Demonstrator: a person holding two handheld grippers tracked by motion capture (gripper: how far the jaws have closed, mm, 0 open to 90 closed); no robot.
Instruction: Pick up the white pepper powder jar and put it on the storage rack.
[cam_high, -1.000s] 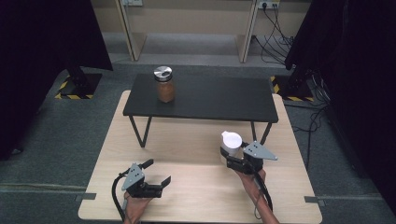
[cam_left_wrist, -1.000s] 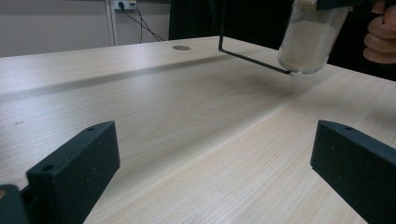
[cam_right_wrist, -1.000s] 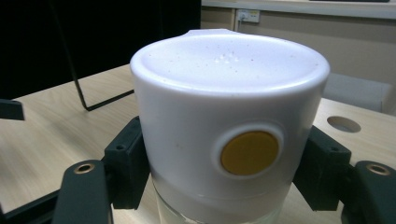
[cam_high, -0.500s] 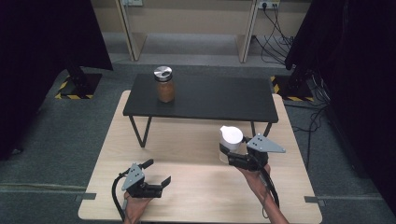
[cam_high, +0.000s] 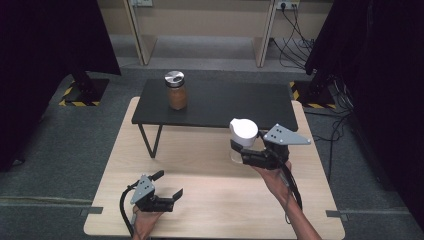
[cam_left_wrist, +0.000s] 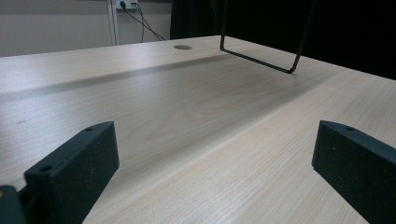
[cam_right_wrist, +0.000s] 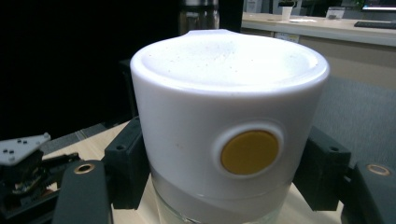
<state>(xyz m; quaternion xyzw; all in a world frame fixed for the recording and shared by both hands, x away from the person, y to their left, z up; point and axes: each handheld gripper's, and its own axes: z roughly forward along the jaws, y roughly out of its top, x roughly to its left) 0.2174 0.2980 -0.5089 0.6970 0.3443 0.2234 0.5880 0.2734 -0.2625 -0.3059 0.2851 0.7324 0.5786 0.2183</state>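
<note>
Right gripper (cam_high: 243, 152) clamped a clear container with white cap and yellow round button (cam_right_wrist: 229, 126), held over the pale wooden table (cam_high: 210, 165). Left gripper (cam_high: 167, 185) rested low near the table's front edge, jaws wide, nothing between. Brown-filled glass jar with metal lid (cam_high: 176, 90) stood on the black shelf (cam_high: 225, 102).

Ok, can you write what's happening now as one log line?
right gripper: shut on white-lidded jar, lifted | left gripper: open, empty | brown jar: on black shelf
</note>
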